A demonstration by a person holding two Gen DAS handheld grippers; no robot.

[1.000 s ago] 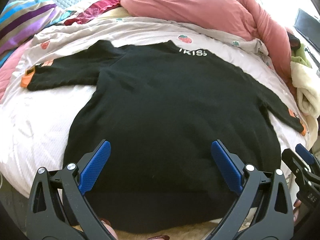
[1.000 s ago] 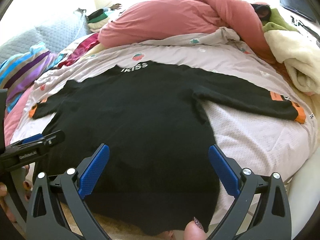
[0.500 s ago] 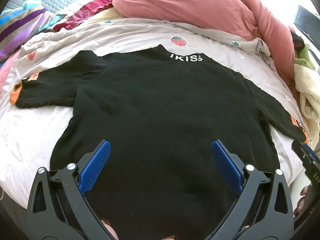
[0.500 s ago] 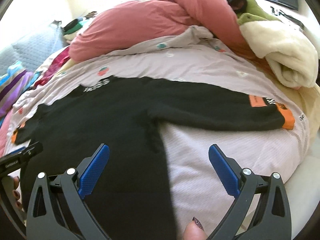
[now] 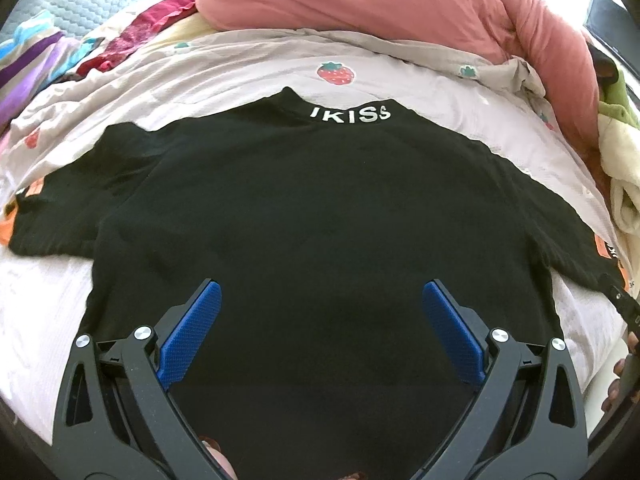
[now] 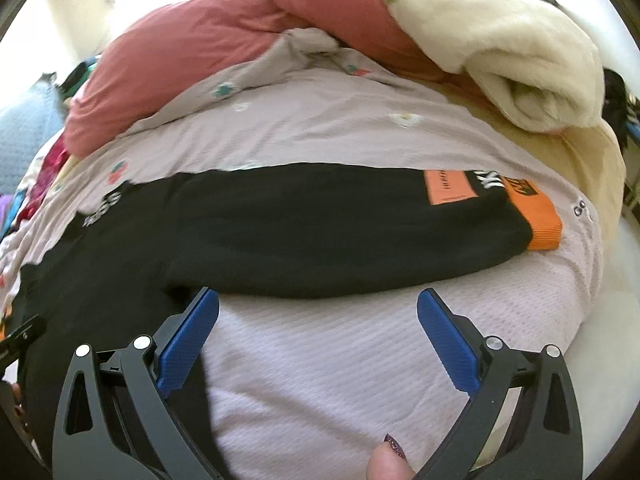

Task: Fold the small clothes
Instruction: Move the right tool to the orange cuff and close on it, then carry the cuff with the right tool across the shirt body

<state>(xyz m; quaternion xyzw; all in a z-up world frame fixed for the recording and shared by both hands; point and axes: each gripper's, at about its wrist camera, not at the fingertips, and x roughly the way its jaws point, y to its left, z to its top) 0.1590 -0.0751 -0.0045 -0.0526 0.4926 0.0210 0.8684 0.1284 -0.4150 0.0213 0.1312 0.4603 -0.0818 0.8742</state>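
A black long-sleeved top [image 5: 320,216] with white letters at the collar lies spread flat on the bed, both sleeves out to the sides. My left gripper [image 5: 320,292] hovers open over the lower middle of its body, holding nothing. In the right wrist view the top's right sleeve [image 6: 340,232] stretches across, ending in an orange cuff [image 6: 542,220] and an orange patch. My right gripper [image 6: 318,298] is open just below that sleeve, above bare sheet, near the armpit. The right gripper's edge [image 5: 620,300] shows at the far right of the left wrist view.
The top lies on a pale strawberry-print sheet [image 5: 240,72]. A pink duvet [image 5: 380,4] is heaped behind it, a cream fleece blanket [image 6: 500,48] is rolled at the right, and striped and red cloths [image 5: 132,36] lie at the left. The bed edge [image 6: 608,340] drops off at the right.
My right gripper has swung right, from over the top's body to under the right sleeve. My left gripper has shifted right toward the body's centre. Both stayed open.
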